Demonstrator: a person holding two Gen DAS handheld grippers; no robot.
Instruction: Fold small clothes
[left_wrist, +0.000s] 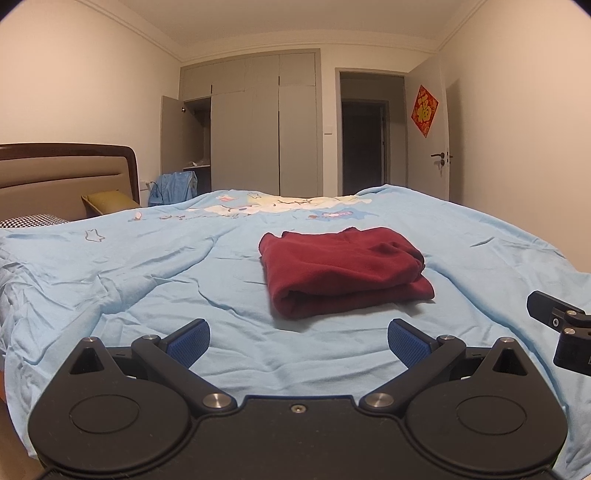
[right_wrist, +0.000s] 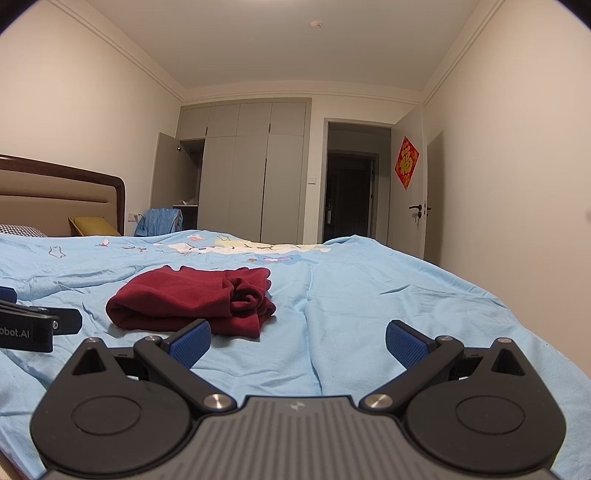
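A dark red garment (left_wrist: 343, 273) lies folded into a compact bundle on the light blue bedspread (left_wrist: 147, 280). My left gripper (left_wrist: 298, 341) is open just short of the bundle, nothing between its blue pads. In the right wrist view the same red garment (right_wrist: 192, 299) sits ahead and to the left. My right gripper (right_wrist: 298, 341) stands open, its left pad close to the bundle's near edge without holding it. The other gripper's black body shows at the edge of each view.
The wrinkled blue bedspread (right_wrist: 369, 314) covers the whole bed. A padded headboard (left_wrist: 62, 177) and pillows (left_wrist: 107, 201) are at the left. Grey wardrobes (left_wrist: 258, 125), one door ajar, and a dark open doorway (left_wrist: 365, 136) stand beyond the bed.
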